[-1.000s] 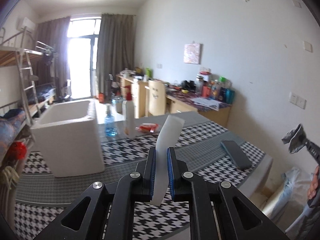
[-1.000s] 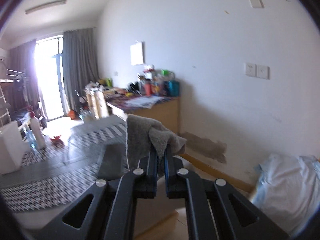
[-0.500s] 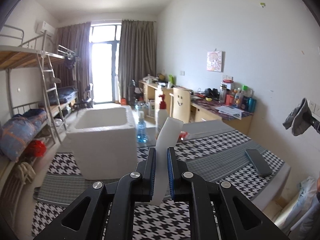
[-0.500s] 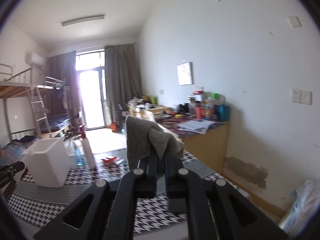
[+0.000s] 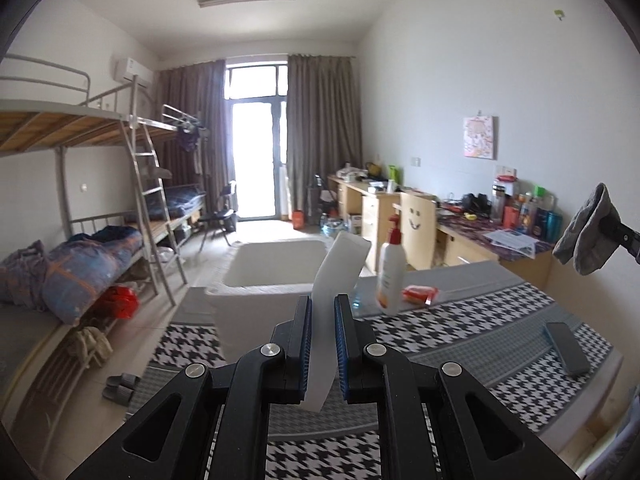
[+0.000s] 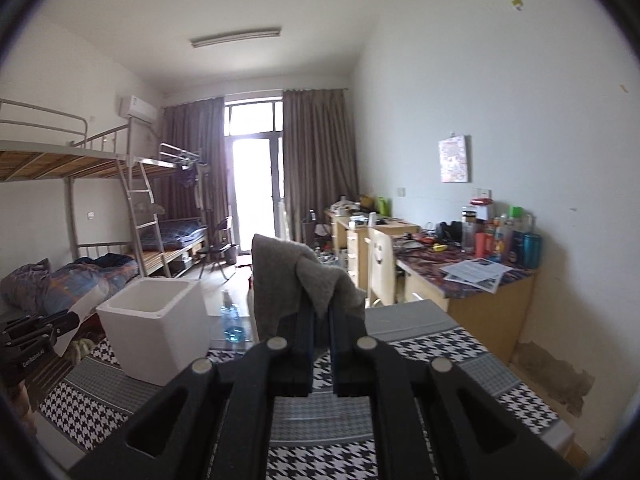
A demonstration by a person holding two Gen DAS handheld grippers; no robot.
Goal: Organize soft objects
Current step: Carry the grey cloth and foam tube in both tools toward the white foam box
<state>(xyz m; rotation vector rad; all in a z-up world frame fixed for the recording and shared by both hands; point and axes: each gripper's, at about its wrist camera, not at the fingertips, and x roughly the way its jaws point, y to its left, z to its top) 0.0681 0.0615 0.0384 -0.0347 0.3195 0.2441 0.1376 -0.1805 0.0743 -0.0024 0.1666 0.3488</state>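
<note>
1. My left gripper [image 5: 322,344] has its jaws clamped tight on a white flexible sheet [image 5: 340,272], which sticks up and leans right above the fingers.
2. My right gripper [image 6: 322,340] has its jaws pinched shut on a grey cloth [image 6: 292,280]; the cloth drapes over both fingertips (bunched, folds hanging left and right).
3. From the left wrist view the grey cloth hangs at the far right, in the air, off the counter's edge.
4. Both held things are up off the counter [image 5: 460,328], which carries a houndstooth cover.
5. White foam box [image 6: 154,312] stands open-topped on the counter, left of the cloth in the right view, just behind the sheet in the left view.
6. White pump bottle [image 5: 392,276] stands upright beside the box; a small red packet [image 5: 420,293] lies just right of it.
7. Black phone [image 5: 566,346] lies flat near the counter's right edge, well apart from the box.
</note>
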